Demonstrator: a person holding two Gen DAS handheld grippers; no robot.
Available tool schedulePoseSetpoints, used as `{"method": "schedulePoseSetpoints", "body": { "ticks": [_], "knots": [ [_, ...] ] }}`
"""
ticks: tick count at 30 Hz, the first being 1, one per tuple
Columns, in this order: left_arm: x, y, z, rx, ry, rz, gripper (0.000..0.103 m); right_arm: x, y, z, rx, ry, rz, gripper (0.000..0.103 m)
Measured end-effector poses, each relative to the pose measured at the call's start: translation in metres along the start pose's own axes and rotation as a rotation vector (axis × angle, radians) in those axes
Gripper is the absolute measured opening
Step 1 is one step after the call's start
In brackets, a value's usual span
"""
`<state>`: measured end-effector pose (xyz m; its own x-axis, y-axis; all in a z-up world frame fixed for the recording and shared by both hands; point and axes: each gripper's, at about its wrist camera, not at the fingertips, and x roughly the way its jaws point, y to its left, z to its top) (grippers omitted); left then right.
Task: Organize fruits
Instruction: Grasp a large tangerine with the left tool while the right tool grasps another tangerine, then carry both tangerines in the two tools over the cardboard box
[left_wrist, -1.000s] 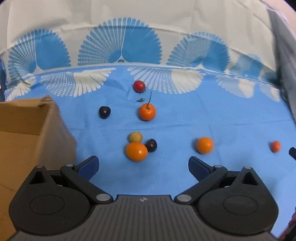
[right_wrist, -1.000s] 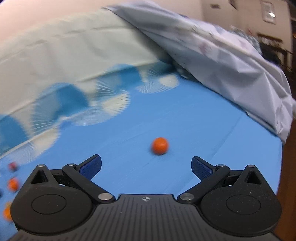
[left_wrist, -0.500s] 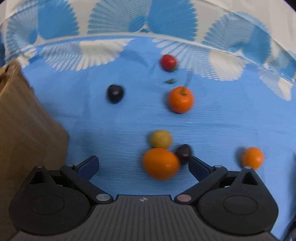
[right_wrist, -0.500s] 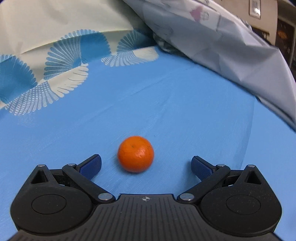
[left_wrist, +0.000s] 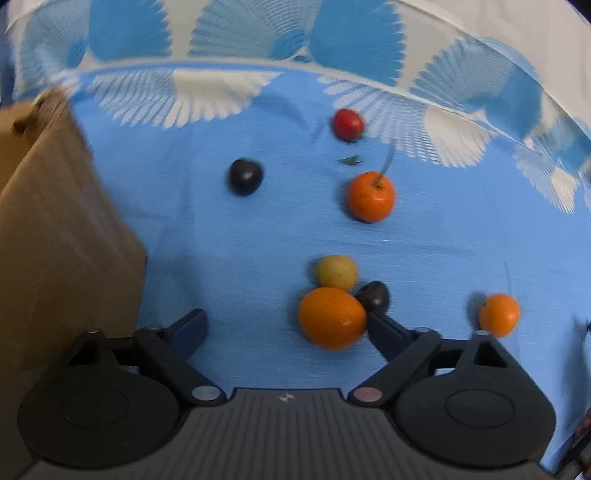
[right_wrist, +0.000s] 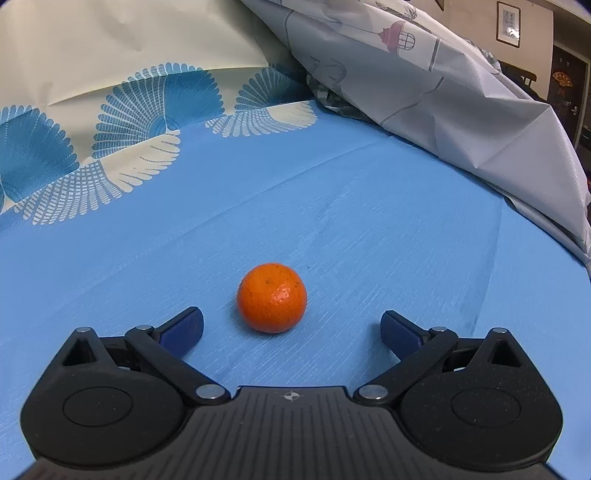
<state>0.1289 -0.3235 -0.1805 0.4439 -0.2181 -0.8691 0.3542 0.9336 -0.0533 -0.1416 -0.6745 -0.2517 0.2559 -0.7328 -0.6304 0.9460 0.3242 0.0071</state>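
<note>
A: What is the left gripper (left_wrist: 286, 325) doing?

B: Its blue-tipped fingers (left_wrist: 384, 326) are closing around a large round orange (left_wrist: 331, 318) lying on the blue cloth-covered surface (left_wrist: 240, 240). The orange is sitting toward the right finger, seemingly touching it, while the left finger is standing clear, so nothing is gripped.

A: What is lying near it?

B: A small yellow fruit (left_wrist: 337, 272) is touching the orange's far side, and a dark purple fruit (left_wrist: 375, 296) is sitting just beside both. Farther away are lying a stemmed orange mandarin (left_wrist: 370, 196), another dark purple plum (left_wrist: 245, 176) and a small red fruit (left_wrist: 348, 124). A smaller orange (left_wrist: 498, 314) is lying to the right, and a brown cardboard box (left_wrist: 55, 240) is standing at the left.

A: And the right gripper (right_wrist: 291, 326)?

B: Its fingers are closing too, with a small round orange tangerine (right_wrist: 272, 297) lying between them on the blue cloth, touched by neither. A grey crumpled sheet (right_wrist: 443, 81) is lying behind.
</note>
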Motion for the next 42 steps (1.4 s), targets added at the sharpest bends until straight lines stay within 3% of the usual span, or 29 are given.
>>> {"method": "schedulePoseSetpoints", "body": {
  "ticks": [1,2,3,4,12,24,31,42],
  "knots": [
    [-0.001,-0.003,0.000,0.014,-0.004,-0.019,0.075,-0.001,0.000,0.000,-0.005,-0.009,0.007,0.086],
    [-0.001,-0.005,0.002,0.026,-0.001,-0.054,0.053,-0.003,0.000,0.001,-0.017,-0.023,0.021,0.076],
    [-0.001,-0.007,0.002,0.038,0.006,-0.079,0.044,-0.004,0.001,0.002,-0.032,-0.028,0.034,0.052],
    [-0.003,-0.010,0.003,0.055,0.004,-0.077,0.044,-0.005,0.002,0.003,-0.049,-0.026,0.054,0.039],
    [-0.034,-0.019,-0.010,0.121,-0.022,-0.053,0.044,-0.042,-0.003,0.006,-0.024,-0.019,0.139,0.039],
    [-0.159,-0.010,-0.054,0.205,-0.049,-0.088,0.044,-0.191,-0.003,-0.013,-0.034,0.012,0.397,0.039],
    [-0.237,0.032,-0.085,0.213,-0.096,-0.089,0.044,-0.305,-0.001,-0.035,-0.054,0.013,0.551,0.039],
    [-0.325,0.147,-0.148,0.120,-0.097,-0.056,0.044,-0.461,0.019,-0.082,-0.192,0.026,0.770,0.039]
  ]
}}
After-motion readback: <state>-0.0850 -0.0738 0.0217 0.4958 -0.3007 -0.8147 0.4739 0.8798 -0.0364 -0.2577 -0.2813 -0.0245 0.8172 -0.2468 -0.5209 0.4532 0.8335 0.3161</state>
